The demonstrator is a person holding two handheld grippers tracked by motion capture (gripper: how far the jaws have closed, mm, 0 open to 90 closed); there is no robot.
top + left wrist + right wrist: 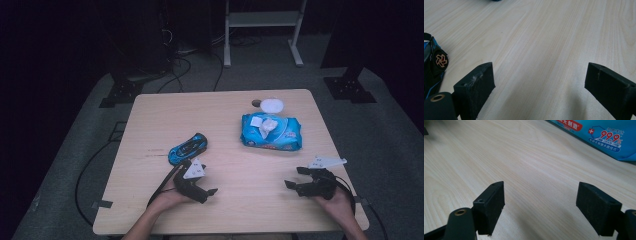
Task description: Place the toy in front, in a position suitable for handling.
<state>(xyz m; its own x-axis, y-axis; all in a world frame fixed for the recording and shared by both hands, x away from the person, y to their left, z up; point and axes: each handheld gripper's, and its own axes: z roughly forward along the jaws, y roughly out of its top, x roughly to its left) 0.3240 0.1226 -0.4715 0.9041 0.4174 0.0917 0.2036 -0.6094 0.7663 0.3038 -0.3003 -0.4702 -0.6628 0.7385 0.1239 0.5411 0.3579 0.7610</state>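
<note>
A blue and black toy car (187, 148) lies left of the table's middle; its wheel end shows at the left edge of the left gripper view as the toy car (434, 62). A blue wet-wipe pack (271, 132) with a white wipe sticking out lies right of centre, and its printed edge, the pack (599, 135), shows in the right gripper view. My left gripper (206, 183) rests just in front of the car, open, with bare table between its jaws. My right gripper (294, 177) lies near the front right, open and holding nothing.
A white round lid (272, 105) and a small dark object (256, 103) sit behind the pack near the far edge. The wooden table (150, 115) stands on grey floor with cables at the left and a white frame behind.
</note>
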